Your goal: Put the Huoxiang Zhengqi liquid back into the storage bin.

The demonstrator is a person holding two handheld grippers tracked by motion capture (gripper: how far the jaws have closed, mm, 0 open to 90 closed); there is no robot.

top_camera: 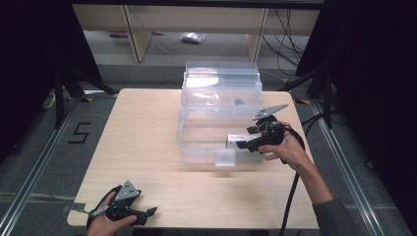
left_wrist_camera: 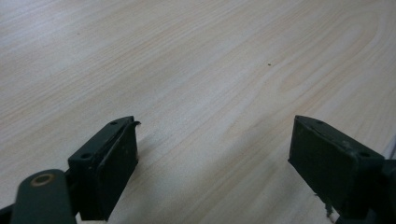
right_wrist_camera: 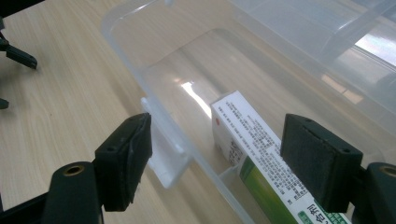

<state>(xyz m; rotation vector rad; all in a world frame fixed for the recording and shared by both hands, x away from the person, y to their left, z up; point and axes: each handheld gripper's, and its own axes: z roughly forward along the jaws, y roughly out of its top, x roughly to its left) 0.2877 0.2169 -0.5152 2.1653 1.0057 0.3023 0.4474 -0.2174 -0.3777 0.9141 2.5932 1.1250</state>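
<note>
A clear plastic storage box [top_camera: 196, 155] stands on the wooden table [top_camera: 142, 128] with its lid [top_camera: 221, 81] swung open at the back. Inside, along the front wall [right_wrist_camera: 140, 60], lies a white and green carton [right_wrist_camera: 252, 144] with small print. My right gripper [top_camera: 243, 144] hovers over the box's front right part. It is open [right_wrist_camera: 217, 140], its jaws standing wide on either side of the carton's end without touching it. My left gripper [top_camera: 147, 212] rests at the table's near left corner, open [left_wrist_camera: 215, 135] over bare wood.
A clear latch tab [right_wrist_camera: 166, 158] sticks out from the box's front wall. Black stands [top_camera: 64, 83] flank the table at both sides. A "5" mark [top_camera: 79, 132] is on the floor at the left. Shelving and cables [top_camera: 285, 39] are behind.
</note>
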